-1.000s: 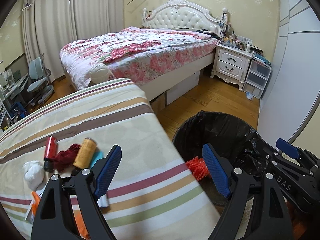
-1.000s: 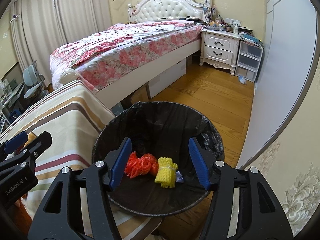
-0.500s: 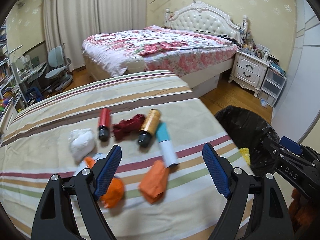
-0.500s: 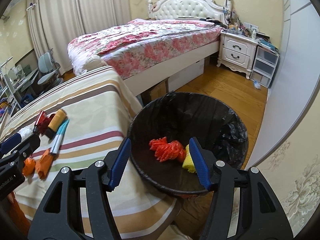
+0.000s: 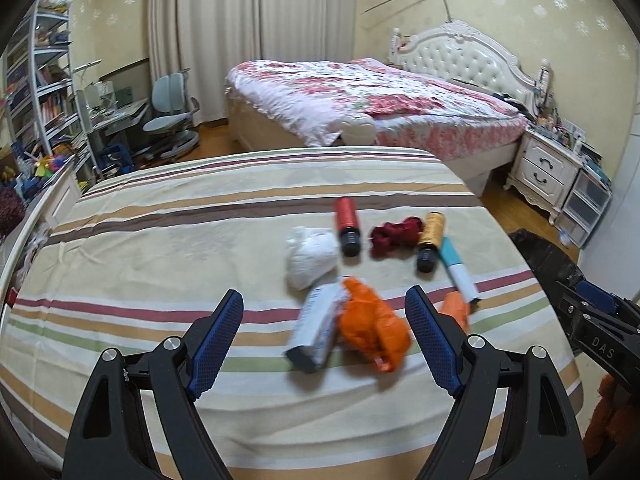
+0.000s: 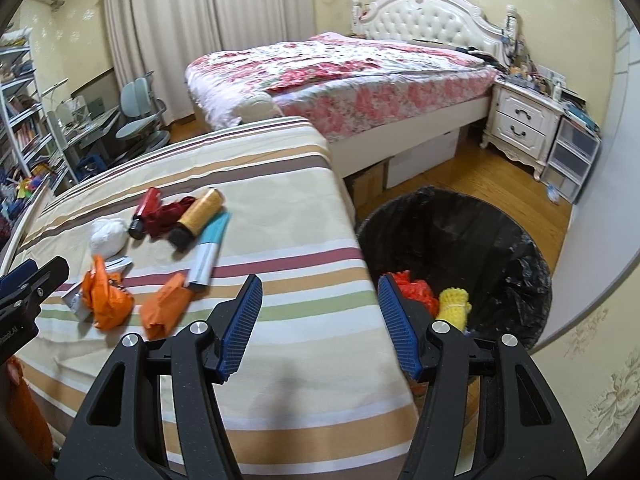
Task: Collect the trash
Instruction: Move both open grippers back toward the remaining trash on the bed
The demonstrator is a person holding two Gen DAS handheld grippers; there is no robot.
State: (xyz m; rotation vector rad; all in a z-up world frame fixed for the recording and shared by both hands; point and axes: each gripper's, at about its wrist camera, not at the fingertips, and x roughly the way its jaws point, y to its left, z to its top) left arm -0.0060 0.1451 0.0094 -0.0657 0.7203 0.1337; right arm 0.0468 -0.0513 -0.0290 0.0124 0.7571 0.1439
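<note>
Trash lies on the striped bedspread: a white wad, a red bottle, a dark red crumple, a yellow bottle, a teal-and-white tube, a grey carton and a crumpled orange bag. My left gripper hangs open over the carton and orange bag, holding nothing. My right gripper is open and empty above the bed's right edge. Beside it, the black-lined bin holds a red net and a yellow net.
A floral bed with a white headboard stands behind. A white nightstand and plastic drawers line the right wall. At the far left are a desk, a chair and shelves. Wooden floor surrounds the bin.
Both views have swung left from the bin toward the striped bed. The trash pile now sits between the left fingers, and the bin has slid to the right of the right gripper.
</note>
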